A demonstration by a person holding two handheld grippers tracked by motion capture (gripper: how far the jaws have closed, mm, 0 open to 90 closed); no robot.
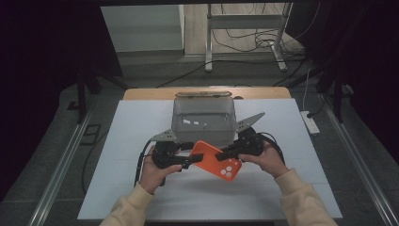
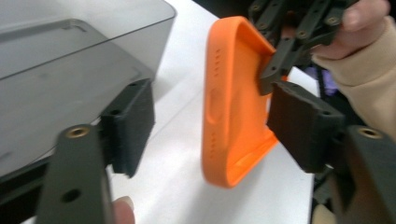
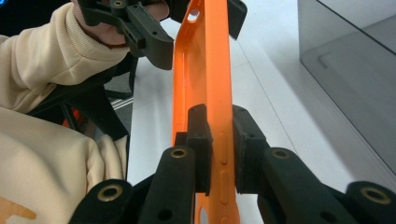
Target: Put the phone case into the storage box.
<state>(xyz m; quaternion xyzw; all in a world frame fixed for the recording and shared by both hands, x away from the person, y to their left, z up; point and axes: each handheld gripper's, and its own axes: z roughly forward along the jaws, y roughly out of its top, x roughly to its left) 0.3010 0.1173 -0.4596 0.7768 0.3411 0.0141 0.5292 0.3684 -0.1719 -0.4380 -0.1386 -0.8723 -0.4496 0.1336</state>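
Overhead, right tool grips orange case; left tool gapes.

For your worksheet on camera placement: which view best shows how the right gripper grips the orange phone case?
The right gripper view: the right gripper pinches the orange phone case edge between both pads. The high view shows the case's back; the left gripper view its inside.

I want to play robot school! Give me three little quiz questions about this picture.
1. True or false: the right tool is shut on the orange case.
2. What stands behind the case? A) a grey box B) a red cup C) a green plate
3. Fill in: the left tool's jaws are ____, one on each side of the case.

Key: 1 true; 2 A, the grey box; 3 open.
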